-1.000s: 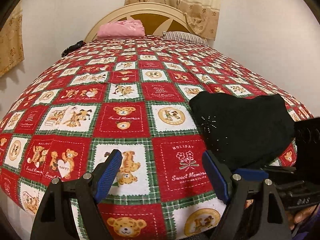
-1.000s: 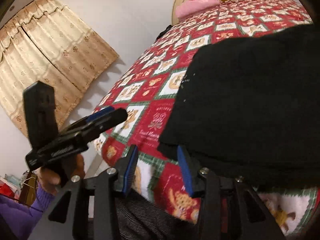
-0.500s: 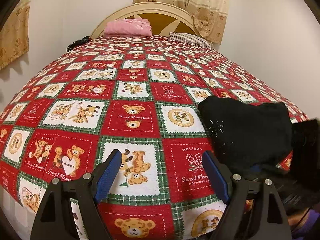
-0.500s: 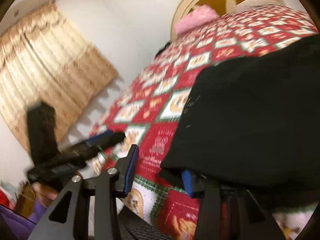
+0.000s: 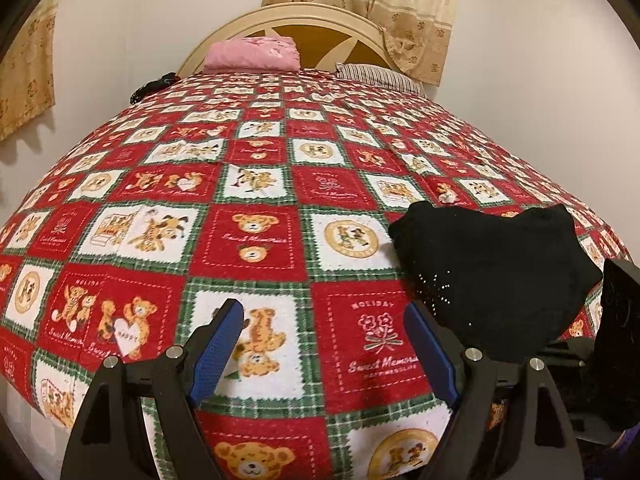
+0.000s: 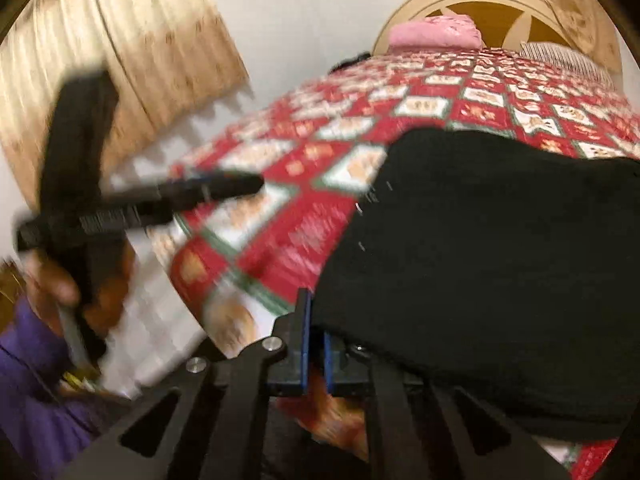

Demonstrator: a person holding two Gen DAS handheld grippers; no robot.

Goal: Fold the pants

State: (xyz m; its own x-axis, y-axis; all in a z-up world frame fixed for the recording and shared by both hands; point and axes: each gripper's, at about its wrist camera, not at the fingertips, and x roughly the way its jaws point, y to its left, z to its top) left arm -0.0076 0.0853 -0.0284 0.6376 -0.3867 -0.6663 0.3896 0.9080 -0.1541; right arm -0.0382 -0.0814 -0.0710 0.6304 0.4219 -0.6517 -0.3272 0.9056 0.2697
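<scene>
Both grippers sit beside the black pants (image 5: 496, 276); right gripper (image 6: 316, 344) has just closed its fingers, seemingly pinching the near hem to lift a fold; left gripper (image 5: 324, 344) waits, fingers spread wide and empty.

Warm dim light, fisheye bending — right view seemingly motion-blurred

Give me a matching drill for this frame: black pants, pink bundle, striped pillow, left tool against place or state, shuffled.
Things:
1. black pants
2. pink bundle
3. striped pillow
4. left tool

Place or state, as the left wrist view shows it:
A. open, nothing between its fingers
B. at the headboard, left
C. near end of the bed, right
D. at the headboard, right

Pairs: 1-C; 2-B; 3-D; 4-A
</scene>
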